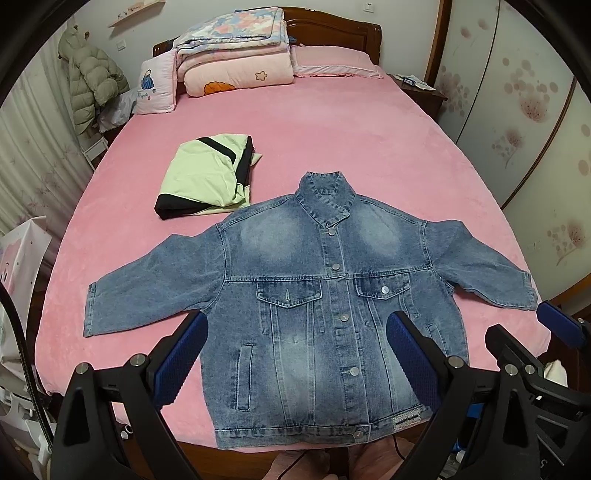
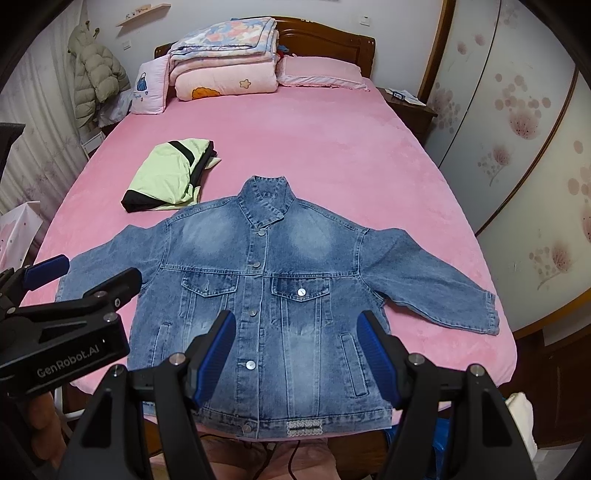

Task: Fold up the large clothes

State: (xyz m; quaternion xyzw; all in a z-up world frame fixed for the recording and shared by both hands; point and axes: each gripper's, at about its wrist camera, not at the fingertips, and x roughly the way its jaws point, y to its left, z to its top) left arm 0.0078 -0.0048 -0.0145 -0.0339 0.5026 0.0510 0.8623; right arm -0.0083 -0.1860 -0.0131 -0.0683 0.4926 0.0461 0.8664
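Pink bed (image 1: 332,133) bears denim jacket (image 1: 295,295), folded green garment (image 1: 199,177), bedding (image 1: 236,55).

Both wrist cams sit low at the foot of the pink bed (image 1: 332,122), looking up its length toward the wooden headboard (image 1: 332,27); left cam is a bit left, so the denim jacket (image 1: 295,295) lands centre-right and the right gripper (image 1: 524,325) pokes in at its right edge; right cam mirrors that, left gripper (image 2: 77,275) at its left; both share jacket, folded green garment (image 2: 166,173), bedding.
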